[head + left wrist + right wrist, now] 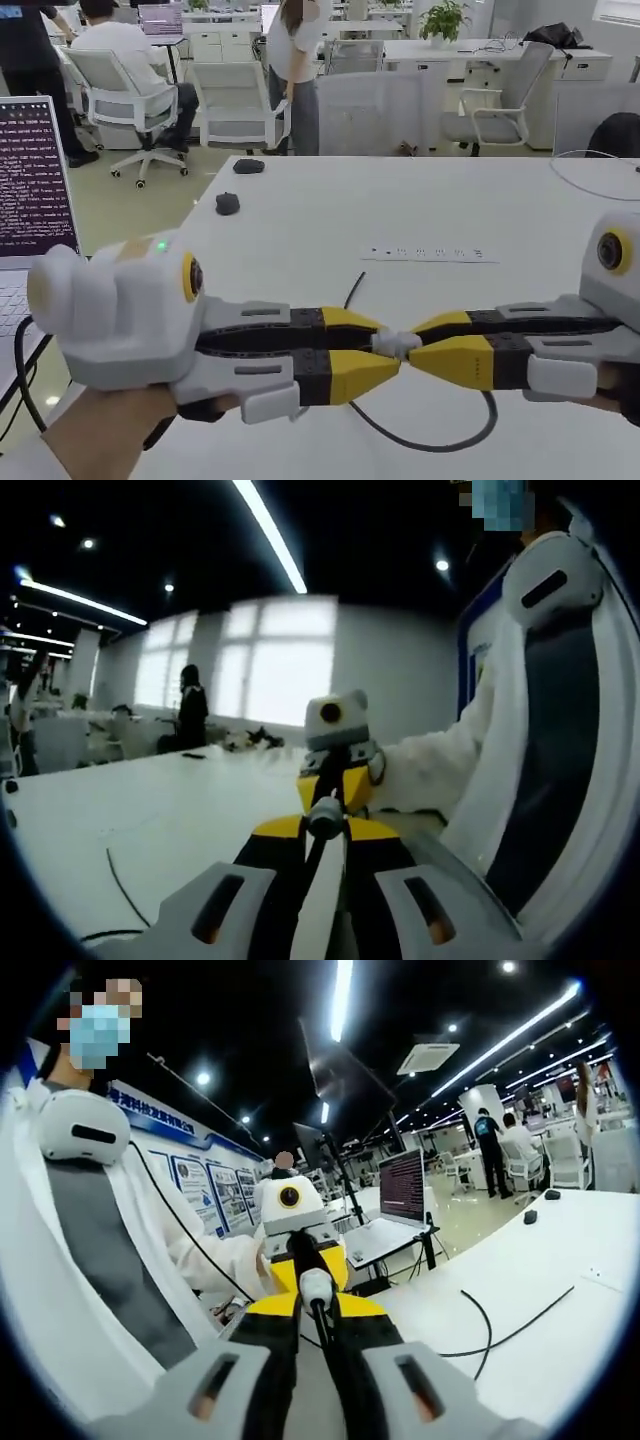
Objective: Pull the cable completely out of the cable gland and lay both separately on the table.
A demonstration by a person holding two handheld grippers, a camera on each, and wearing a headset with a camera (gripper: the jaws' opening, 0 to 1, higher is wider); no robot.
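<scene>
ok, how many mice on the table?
2. One mouse sits near the left edge of the table; another mouse lies farther back, by the far edge. The table runs out of frame, so more may be hidden.

Head view above — gripper views face off, sharing the gland (325,817).

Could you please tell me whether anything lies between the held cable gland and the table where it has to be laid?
Nothing visible does. The left hand-held gripper holds the small light-grey cable gland above bare white table; only the black cable itself loops below, and the dark mouse sits far off.
</scene>
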